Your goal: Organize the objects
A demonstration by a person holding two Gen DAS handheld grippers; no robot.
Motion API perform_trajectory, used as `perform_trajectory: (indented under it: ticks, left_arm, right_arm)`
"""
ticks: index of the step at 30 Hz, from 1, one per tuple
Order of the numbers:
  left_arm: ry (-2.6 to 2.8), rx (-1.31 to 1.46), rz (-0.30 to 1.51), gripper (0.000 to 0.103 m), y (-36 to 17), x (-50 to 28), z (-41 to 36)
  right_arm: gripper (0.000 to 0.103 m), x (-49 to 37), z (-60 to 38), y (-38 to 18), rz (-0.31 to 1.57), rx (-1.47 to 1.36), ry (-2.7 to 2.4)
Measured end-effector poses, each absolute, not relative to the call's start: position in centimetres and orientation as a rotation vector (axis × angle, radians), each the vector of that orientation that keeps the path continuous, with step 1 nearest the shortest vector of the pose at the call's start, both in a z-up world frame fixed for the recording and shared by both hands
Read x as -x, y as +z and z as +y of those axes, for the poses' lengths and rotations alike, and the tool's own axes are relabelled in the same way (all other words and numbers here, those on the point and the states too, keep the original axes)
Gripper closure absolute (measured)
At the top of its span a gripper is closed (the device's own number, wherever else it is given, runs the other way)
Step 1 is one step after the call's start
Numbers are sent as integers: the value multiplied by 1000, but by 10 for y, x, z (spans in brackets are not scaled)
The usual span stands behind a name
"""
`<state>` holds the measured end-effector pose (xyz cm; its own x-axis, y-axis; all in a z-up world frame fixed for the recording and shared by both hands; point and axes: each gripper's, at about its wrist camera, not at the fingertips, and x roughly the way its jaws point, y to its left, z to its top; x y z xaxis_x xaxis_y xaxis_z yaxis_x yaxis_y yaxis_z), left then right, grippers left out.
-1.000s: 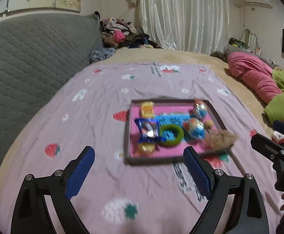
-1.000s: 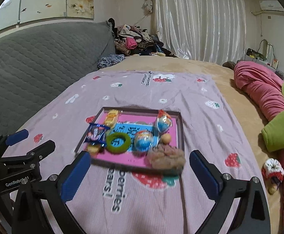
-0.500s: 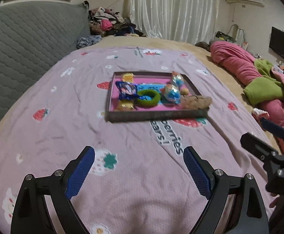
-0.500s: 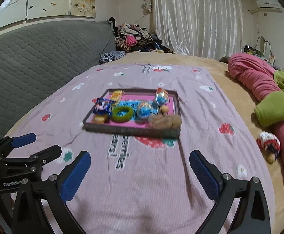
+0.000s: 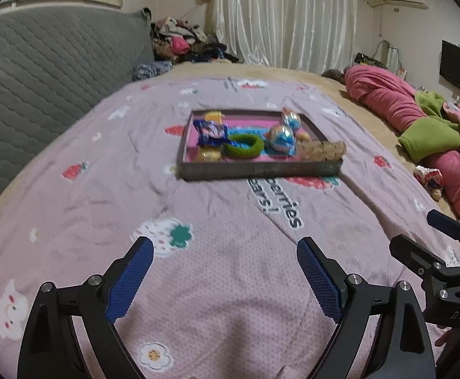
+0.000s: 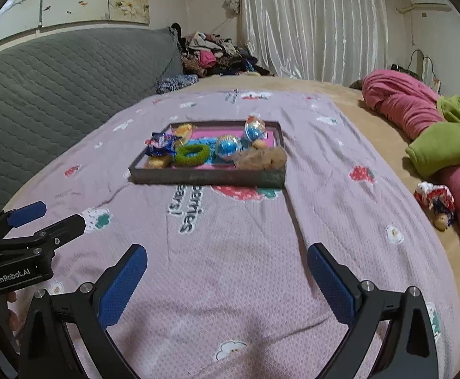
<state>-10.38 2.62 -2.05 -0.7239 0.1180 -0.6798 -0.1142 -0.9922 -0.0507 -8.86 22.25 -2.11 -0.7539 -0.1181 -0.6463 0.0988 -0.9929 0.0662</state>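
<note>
A dark shallow tray [image 5: 258, 170] [image 6: 204, 177] with a pink lining lies on the purple bedspread, far ahead of both grippers. In it are a green fuzzy ring [image 5: 242, 147] [image 6: 192, 154], a blue snack packet [image 5: 211, 131] [image 6: 160, 142], two blue foil eggs [image 5: 282, 137] [image 6: 228, 147], yellow wrapped sweets [image 5: 208, 154] and a brown furry lump [image 5: 321, 150] [image 6: 261, 158] at the near right corner. My left gripper [image 5: 225, 252] is open and empty. My right gripper [image 6: 226, 259] is open and empty. Each shows at the edge of the other's view.
A grey quilted headboard [image 6: 56, 75] runs along the left. Pink and green bedding [image 6: 429, 126] lies on the right, with a small doll [image 6: 435, 202] beside it. A clothes pile [image 6: 214, 53] and white curtains [image 6: 309, 22] are at the back.
Both grippers have pulled back from the tray, which now sits farther away. The jaws stayed open and the tray's contents have not moved.
</note>
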Motion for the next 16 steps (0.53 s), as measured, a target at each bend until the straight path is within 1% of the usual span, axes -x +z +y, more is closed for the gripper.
perform_trajectory:
  ticks: [2, 7, 11, 16]
  left_arm:
    - [2801, 1131, -15, 10, -26, 107, 26]
    - [2850, 1140, 35, 10, -36, 109, 29]
    - [2937, 1115, 109, 10, -40, 108, 31]
    - [2890, 1153, 80, 10, -51, 114, 29]
  right_arm:
    - [1, 89, 222, -25, -38, -1060, -2836]
    - [1, 91, 221, -31, -29, -1072, -2828]
    - [1, 94, 219, -36, -16, -1086, -2828]
    - [1, 98, 218, -45, -4, -1117, -2820]
